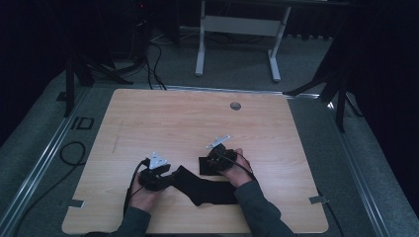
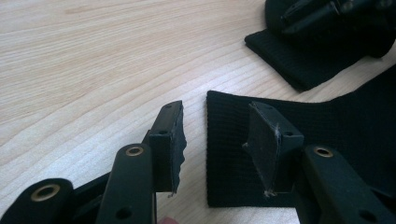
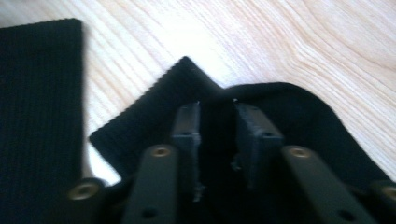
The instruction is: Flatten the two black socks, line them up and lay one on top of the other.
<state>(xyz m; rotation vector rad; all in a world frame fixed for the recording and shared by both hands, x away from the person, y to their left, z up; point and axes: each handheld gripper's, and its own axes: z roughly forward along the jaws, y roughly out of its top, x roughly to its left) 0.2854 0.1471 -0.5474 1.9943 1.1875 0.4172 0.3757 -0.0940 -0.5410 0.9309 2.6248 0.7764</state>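
A dim room with grey carpet and a white desk frame at the back surrounds the pale wooden table (image 1: pixel 197 118) on which we work. A black sock (image 1: pixel 207 190) lies near our edge of the table, one ribbed end close to the left gripper (image 1: pixel 170 178), the rest running under the right forearm and up to the right gripper (image 1: pixel 213 162). In the left gripper view the sock's ribbed cuff (image 2: pixel 224 140) lies flat on the wood with the jaws standing apart, one pad (image 2: pixel 268 144) over the fabric and the other beside its edge, neither pressing. In the right gripper view the jaws stand close together over a raised fold of the sock (image 3: pixel 217 105); the blur keeps us from telling whether the pads truly pinch it. We judge the step to be taking hold of the sock at both ends. The next move calls for closing the left jaws squarely on the cuff edge while the right secures its fold.
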